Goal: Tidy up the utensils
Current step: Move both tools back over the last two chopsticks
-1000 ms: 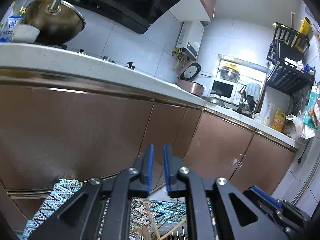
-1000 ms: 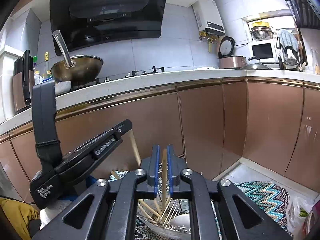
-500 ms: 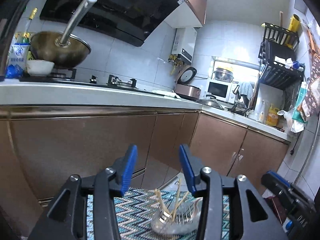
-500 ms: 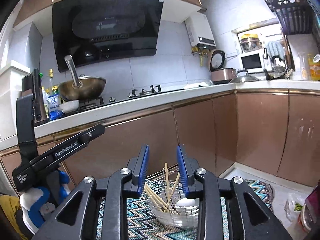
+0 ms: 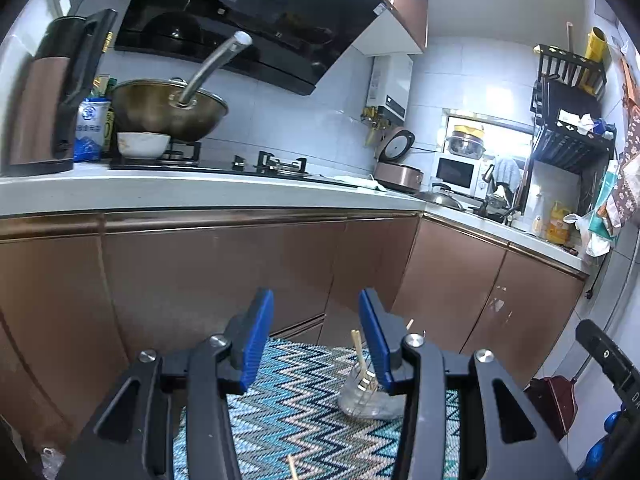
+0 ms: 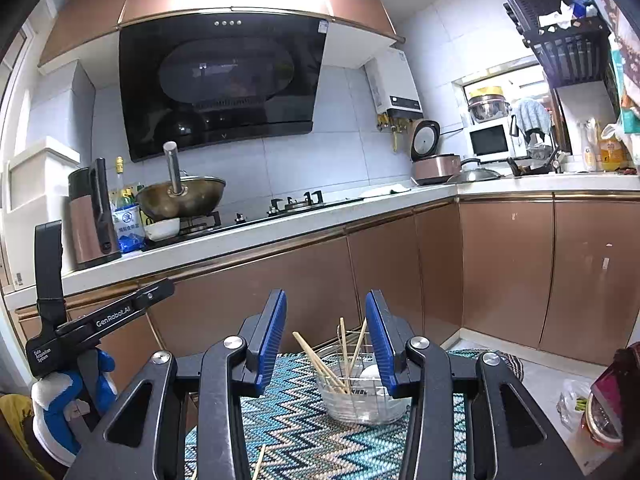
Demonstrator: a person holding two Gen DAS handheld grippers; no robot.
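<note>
A clear glass holder (image 6: 362,402) stands on a zigzag-patterned cloth (image 6: 296,432), with several wooden chopsticks (image 6: 320,362) and a white spoon (image 6: 370,372) in it. My right gripper (image 6: 326,338) is open and empty, raised just in front of the holder. The holder also shows in the left wrist view (image 5: 366,400), behind the right finger of my left gripper (image 5: 316,338), which is open and empty. One loose chopstick (image 6: 259,462) lies on the cloth near me; it also shows in the left wrist view (image 5: 292,466).
Brown kitchen cabinets (image 6: 400,276) and a white counter (image 6: 248,236) stand behind the cloth. A wok (image 6: 182,196), a kettle (image 6: 90,216) and a bowl (image 6: 162,228) sit on the counter. The left gripper's body (image 6: 80,328) is at my left.
Both grippers have opened and pulled up and back from the holder. The chopstick that the right gripper held now stands in the holder.
</note>
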